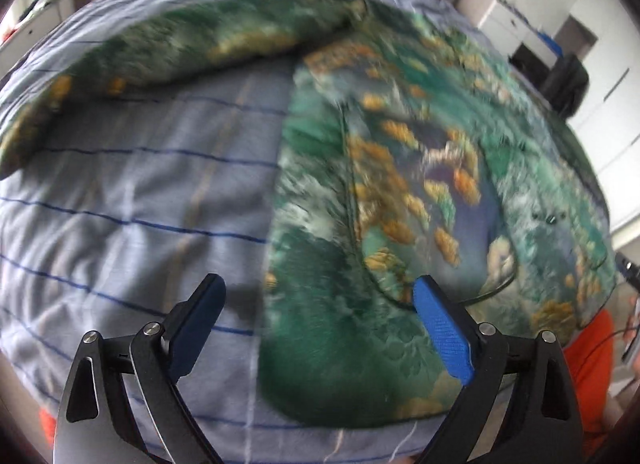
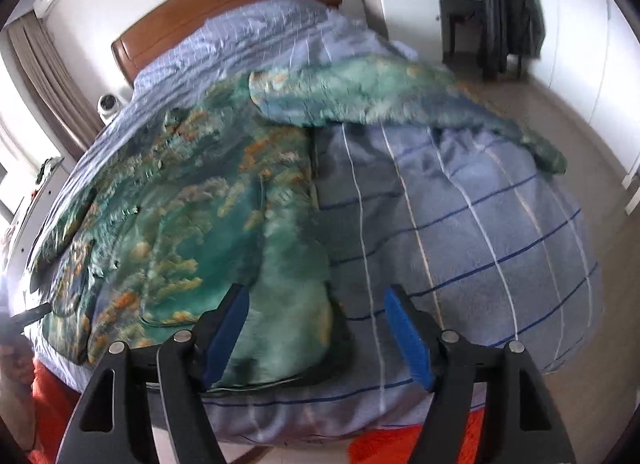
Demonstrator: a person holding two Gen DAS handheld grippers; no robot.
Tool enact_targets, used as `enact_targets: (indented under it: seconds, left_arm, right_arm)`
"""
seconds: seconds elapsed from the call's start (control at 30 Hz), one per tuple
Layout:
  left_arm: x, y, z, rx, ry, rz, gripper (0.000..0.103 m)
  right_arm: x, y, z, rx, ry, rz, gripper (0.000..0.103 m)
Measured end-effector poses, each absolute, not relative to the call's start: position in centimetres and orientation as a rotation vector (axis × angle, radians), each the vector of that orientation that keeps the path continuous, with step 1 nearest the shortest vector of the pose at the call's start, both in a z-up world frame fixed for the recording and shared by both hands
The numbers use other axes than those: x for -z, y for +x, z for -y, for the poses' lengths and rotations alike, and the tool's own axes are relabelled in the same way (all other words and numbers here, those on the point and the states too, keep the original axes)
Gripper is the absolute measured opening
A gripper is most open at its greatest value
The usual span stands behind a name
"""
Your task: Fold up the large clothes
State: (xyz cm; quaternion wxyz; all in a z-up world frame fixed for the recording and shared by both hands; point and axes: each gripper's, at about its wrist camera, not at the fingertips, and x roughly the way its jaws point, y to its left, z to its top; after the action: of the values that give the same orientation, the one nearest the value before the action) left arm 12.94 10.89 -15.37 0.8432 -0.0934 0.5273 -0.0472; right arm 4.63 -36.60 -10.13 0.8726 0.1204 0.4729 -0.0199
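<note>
1. In the left wrist view my left gripper (image 1: 320,300) sits at the bottom of the frame with its jaws spread wide and nothing between the pads. The left pad hangs over bare bed (image 1: 132,192), the right pad over cloth.
2. The shirt (image 1: 400,168), green with orange patches, lies flat on the bed from the centre to the right of that frame. Its straight side edge runs down the middle, right between my jaws.
3. One sleeve (image 1: 168,52) stretches off toward the upper left of the frame, lying on the bed.
4. In the right wrist view the shirt (image 2: 180,224) fills the left half, and its other sleeve (image 2: 400,100) reaches across the upper right.
5. My right gripper (image 2: 316,304) is at the bottom centre, jaws apart and gripping nothing. The shirt's lower corner lies between the pads, though I see neither pad pressing on it.
6. I judge the step in hand to be taking hold of the hem, one corner per gripper, to begin a fold.
7. To do it well I would bring each gripper low enough that one pad slides under the edge, so I catch only the shirt and not the bed cover.
8. I would pinch right at the corners, at matching points on both sides, so the fold stays square.
9. The pictures are blurred, so I would settle both hands before closing.
</note>
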Motion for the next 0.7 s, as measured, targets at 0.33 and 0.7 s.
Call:
enact_targets:
  seconds: [0.33,0.7]
  left_arm:
    - [14.7,11.7,-9.6,0.184,-0.216,-1.095,0.020]
    - [13.1,9.2,-10.7,0.195,-0.195,-1.107,0.019]
  right_arm:
    - [13.2,6.4,34.2,-0.101,0.240,-1.073,0.016]
    - [9.9,3.1,32.2,-0.126,0.222,-1.053,0.013]
